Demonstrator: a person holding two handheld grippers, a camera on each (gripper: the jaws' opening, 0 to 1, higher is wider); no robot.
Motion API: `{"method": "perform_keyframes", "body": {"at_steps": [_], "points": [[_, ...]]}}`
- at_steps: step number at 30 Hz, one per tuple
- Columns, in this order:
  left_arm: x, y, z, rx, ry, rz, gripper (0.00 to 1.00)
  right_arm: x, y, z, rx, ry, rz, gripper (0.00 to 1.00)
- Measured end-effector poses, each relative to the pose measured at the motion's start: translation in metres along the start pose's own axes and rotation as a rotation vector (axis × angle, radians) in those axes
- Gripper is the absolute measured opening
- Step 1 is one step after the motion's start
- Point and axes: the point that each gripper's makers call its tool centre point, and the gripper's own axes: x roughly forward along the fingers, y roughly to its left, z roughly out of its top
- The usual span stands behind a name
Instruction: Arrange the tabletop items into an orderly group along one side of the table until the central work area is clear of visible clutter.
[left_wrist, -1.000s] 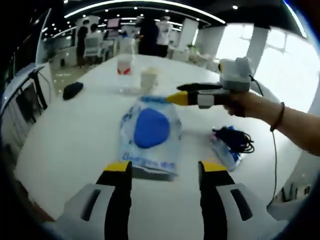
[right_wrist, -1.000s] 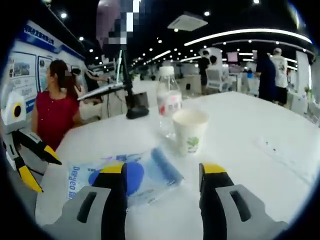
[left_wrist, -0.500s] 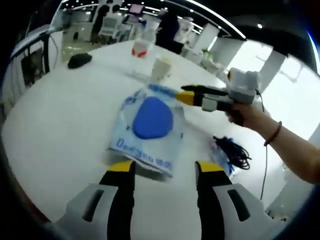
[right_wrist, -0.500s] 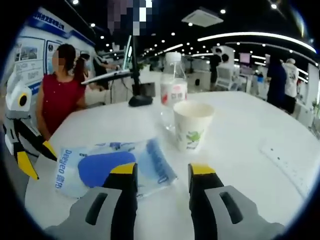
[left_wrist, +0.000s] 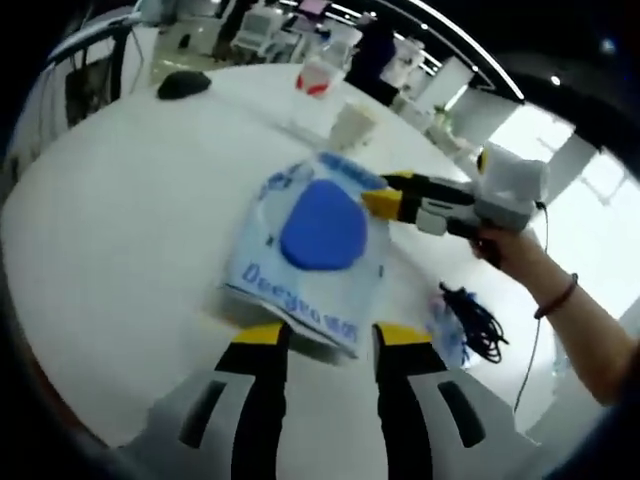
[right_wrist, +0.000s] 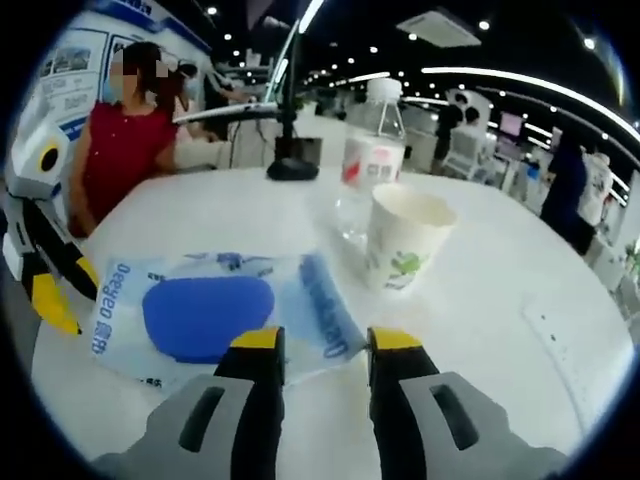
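A clear plastic bag (left_wrist: 300, 285) printed in blue, with a blue rounded item (left_wrist: 322, 235) inside, lies flat on the white table (left_wrist: 110, 230). My left gripper (left_wrist: 330, 338) is open with a narrowed gap, its yellow tips at the bag's near edge. My right gripper (left_wrist: 385, 198), held by a hand, touches the bag's far-right edge. In the right gripper view the bag (right_wrist: 320, 300) lies just ahead of my right gripper (right_wrist: 326, 342), which is open but narrow. The left gripper (right_wrist: 45, 280) shows at the left edge.
A paper cup (right_wrist: 405, 240) and a water bottle (right_wrist: 372, 155) stand just beyond the bag. A black mouse (left_wrist: 183, 85) lies far across the table. A coil of black cable (left_wrist: 470, 318) lies to the right. A person in red (right_wrist: 125, 150) sits at the table's edge by a black stand (right_wrist: 293, 165).
Both grippers have come closer to the bag, and the jaws of both have narrowed. The bag, cup and bottle have stayed in place.
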Motion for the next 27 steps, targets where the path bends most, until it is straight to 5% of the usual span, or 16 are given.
{"method": "perform_keyframes", "body": {"at_steps": [9, 27], "points": [[0.003, 0.011, -0.001, 0.033, 0.024, 0.058, 0.12, -0.007, -0.006, -0.008, 0.044, 0.049, -0.046, 0.07], [0.001, 0.015, 0.004, 0.012, 0.032, 0.042, 0.01, -0.017, 0.001, -0.011, 0.042, 0.076, -0.051, 0.02]]}}
